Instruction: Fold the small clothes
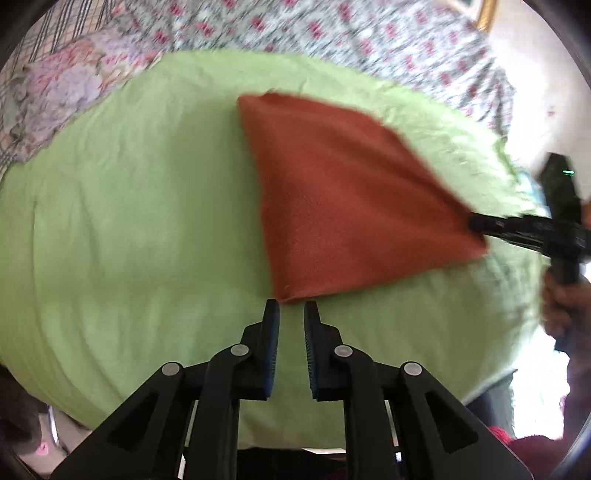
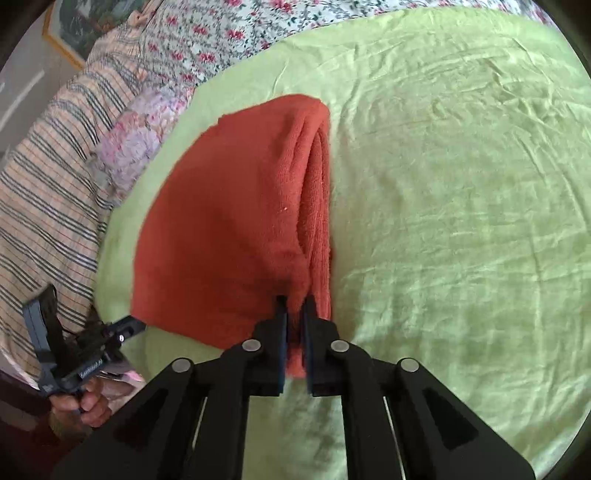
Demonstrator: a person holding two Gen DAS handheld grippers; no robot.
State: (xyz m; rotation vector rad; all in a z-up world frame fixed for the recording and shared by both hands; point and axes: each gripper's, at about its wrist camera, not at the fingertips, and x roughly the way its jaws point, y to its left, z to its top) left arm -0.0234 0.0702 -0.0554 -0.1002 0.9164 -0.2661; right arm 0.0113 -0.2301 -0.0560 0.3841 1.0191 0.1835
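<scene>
A rust-red towel cloth point(image 1: 343, 195) lies folded on a light green sheet point(image 1: 129, 206). My left gripper point(image 1: 291, 308) is open and empty, its tips just short of the cloth's near corner. My right gripper point(image 2: 295, 306) is shut on a corner of the red cloth point(image 2: 221, 221), with folded layers bunched between the fingers. In the left wrist view the right gripper point(image 1: 476, 223) shows at the cloth's right corner. In the right wrist view the left gripper point(image 2: 136, 325) shows at the lower left, just off the cloth's edge.
A floral bedspread point(image 1: 332, 33) lies beyond the green sheet. A floral pillow point(image 2: 129, 144) and a striped cloth point(image 2: 48, 177) lie at the side. A gold picture frame point(image 1: 487, 14) hangs on the wall. Hands point(image 2: 85, 402) hold the grippers.
</scene>
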